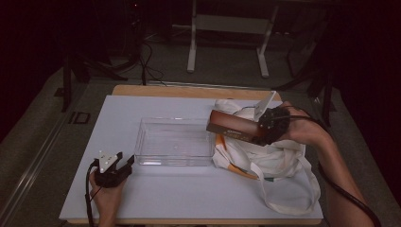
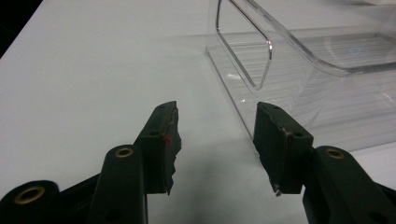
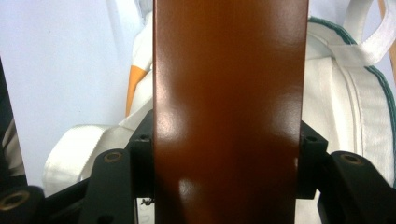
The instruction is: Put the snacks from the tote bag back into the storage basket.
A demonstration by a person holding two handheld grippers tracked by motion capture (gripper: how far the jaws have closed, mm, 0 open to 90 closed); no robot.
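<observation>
Two grippers: one loaded, one empty.
Right gripper point(image 1: 265, 126): jaws clamped across the width of the brown box point(image 1: 232, 126), one pad on each long side; the right gripper view shows the box point(image 3: 230, 112) running straight out between the jaws.
Brown box position: held in the air above the white tote bag point(image 1: 265, 156), its free end pointing toward the clear plastic tray point(image 1: 174, 141), near the tray's right wall.
Left gripper point(image 1: 124, 165): jaws apart, nothing between them, resting low on the white table point(image 1: 118, 198) just beside the tray's near left corner point(image 2: 261, 60).
Risk 1, slip: the box surface looks glossy and the grip sits at one end, so the long overhang may lever the box down or twist it between the pads.
Risk 2, rim strike: if the leading end travels too low, it may hit the tray wall and push the light tray sideways; the left gripper does not hold the tray.
Risk 3, snag: the bag's loose straps point(image 1: 302, 189) lie under the right hand and may catch the gripper or its cable.
Risk 4, hard landing: releasing from height may let the box bounce or settle askew.
</observation>
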